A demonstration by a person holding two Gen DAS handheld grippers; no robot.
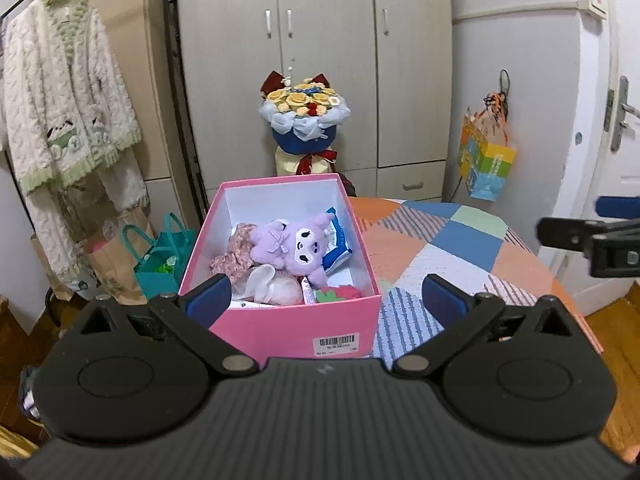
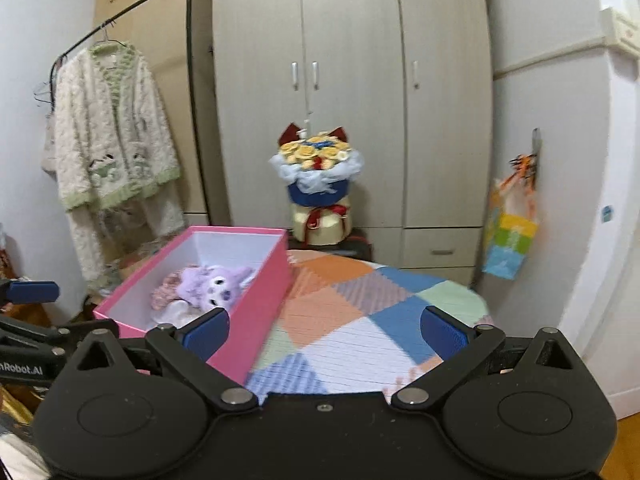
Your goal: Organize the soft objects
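Here, left to right across the bedroom scene:
Far left: a fluffy cream robe (image 1: 68,104) hangs on a rack, with a teal bag (image 1: 160,264) on the floor below it.
Left gripper: the left gripper (image 1: 326,296) hovers just short of the box, jaws spread wide and holding nothing.
Box: a pink box (image 1: 300,320) sits at the left edge of the tabletop (image 1: 440,240), lid off.
Contents: a purple plush toy (image 1: 292,244) lies on top, over floral fabric (image 1: 236,256), a white soft item (image 1: 268,286), a red strawberry-like piece (image 1: 338,293) and a blue-and-white packet (image 1: 338,246).
Background: a wrapped bouquet (image 1: 305,120) stands before the grey wardrobe (image 1: 320,40).
Right gripper: the right gripper (image 2: 326,330) is likewise fully open and empty, aimed over the bare patchwork cloth.
Progress: the soft objects appear already gathered in the box; no loose ones show on the tabletop, so the job looks nearly or wholly done.
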